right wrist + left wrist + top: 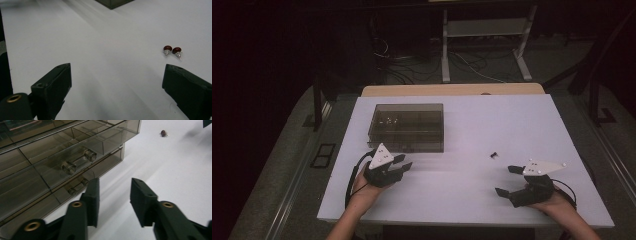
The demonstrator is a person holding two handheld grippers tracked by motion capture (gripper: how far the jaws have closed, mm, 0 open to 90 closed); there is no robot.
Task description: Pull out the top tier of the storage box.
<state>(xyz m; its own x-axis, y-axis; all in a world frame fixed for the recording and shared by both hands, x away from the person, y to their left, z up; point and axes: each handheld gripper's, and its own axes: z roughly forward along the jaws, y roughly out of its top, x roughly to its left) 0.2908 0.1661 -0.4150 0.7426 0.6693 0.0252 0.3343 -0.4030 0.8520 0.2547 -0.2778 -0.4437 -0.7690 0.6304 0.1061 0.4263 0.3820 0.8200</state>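
A smoky clear drawer box (407,127) stands on the white table (472,130) at the back left. Its drawer fronts carry clear bar handles (78,162). My left gripper (403,162) is open just in front of the box's near right corner, jaws (113,200) close to the lower drawer. A pair of dark red stud earrings (172,51) lies on the table, small and dark in the high view (495,155). My right gripper (507,181) is wide open at the front right, its jaws (117,92) a short way short of the earrings.
A wooden board edge (452,90) shows behind the table. Beyond it stand a white metal frame (484,45) and loose cables (412,65) on the floor. Bare white tabletop lies between the two grippers.
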